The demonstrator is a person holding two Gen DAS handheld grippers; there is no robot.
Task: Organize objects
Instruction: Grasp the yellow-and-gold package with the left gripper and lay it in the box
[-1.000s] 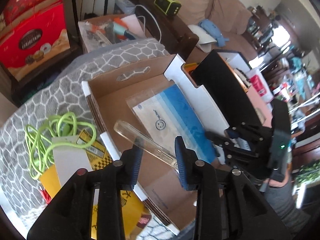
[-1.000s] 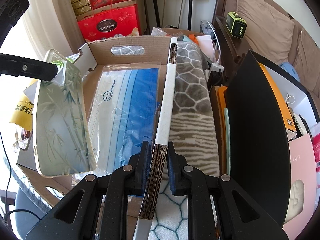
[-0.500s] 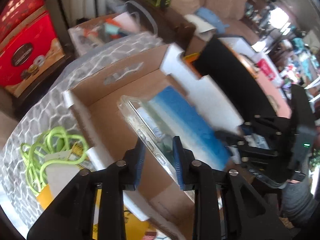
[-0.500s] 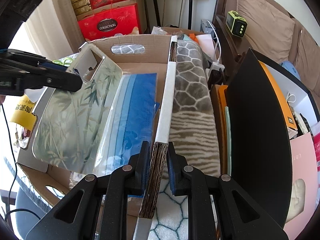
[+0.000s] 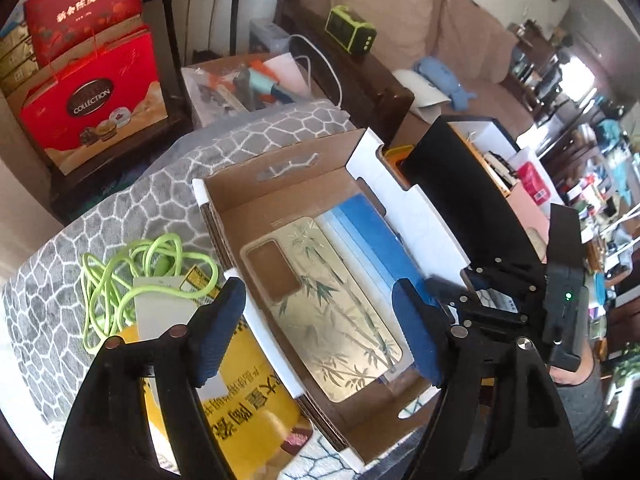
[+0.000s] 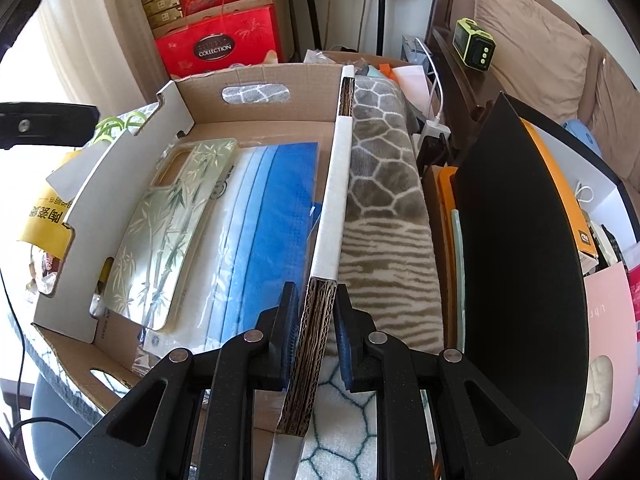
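A clear phone case printed with bamboo point(image 5: 328, 308) lies flat in the open cardboard box point(image 5: 280, 184), partly on a pack of blue face masks point(image 5: 372, 232). My left gripper point(image 5: 316, 300) hovers above the case. Its jaws are opening, spread wider than the case, and the pads touch nothing. In the right wrist view the case point(image 6: 172, 232) rests along the left side of the box point(image 6: 256, 116), beside the masks point(image 6: 272, 216). My right gripper point(image 6: 314, 320) is shut on the box's near right wall, the cardboard edge squeezed between its pads.
Left of the box, a green cable point(image 5: 132, 280), a white card point(image 5: 160, 312) and a yellow packet point(image 5: 248, 412) lie on a grey patterned blanket point(image 5: 120, 208). A black board point(image 6: 520, 240) stands right of the box. Red gift boxes point(image 5: 92, 96) stand behind.
The left gripper held the phone case tilted over the box, lowered it, then opened and let go. The case now lies flat inside. The right gripper stayed clamped on the box wall.
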